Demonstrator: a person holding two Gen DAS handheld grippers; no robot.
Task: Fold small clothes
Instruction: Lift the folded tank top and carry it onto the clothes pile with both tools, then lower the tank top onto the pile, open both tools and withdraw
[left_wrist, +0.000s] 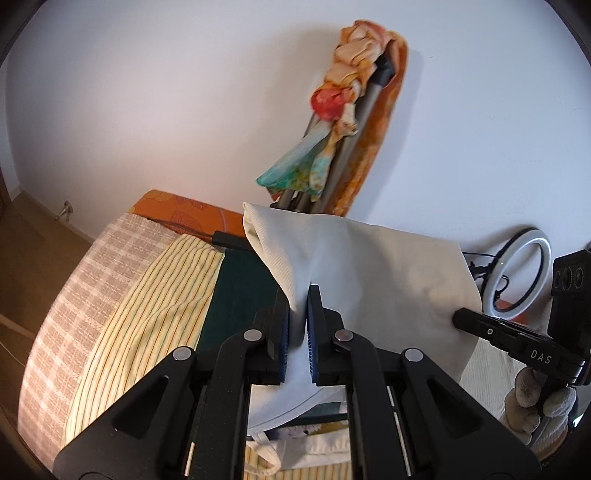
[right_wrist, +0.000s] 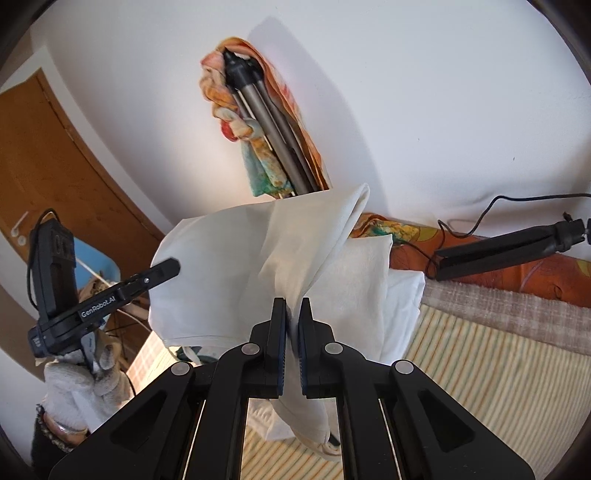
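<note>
The bed (left_wrist: 110, 295), covered in a yellow striped sheet over a checked blanket, carries the work here, and a dark green cloth (left_wrist: 240, 291) lies spread on it near the middle, with what looks like a flat white piece (right_wrist: 404, 295) beyond it that may be a garment already folded, though that is only a guess. Above the bed hangs the cream garment (left_wrist: 369, 266), lifted clear and stretched loosely between the two tools, so it droops in soft folds rather than lying flat. The left gripper (left_wrist: 298, 314) has its fingers nearly closed, pinching one edge of the cream garment; the right gripper (right_wrist: 291, 325) does the same at the opposite edge, its fingers narrow with cloth bunched between them. Judging by this, the fold of this piece is barely begun: it is held up and spread, and it has yet to be laid down, halved and smoothed. More white fabric (left_wrist: 314, 454) sits low under the left gripper, seemingly waiting its turn.
</note>
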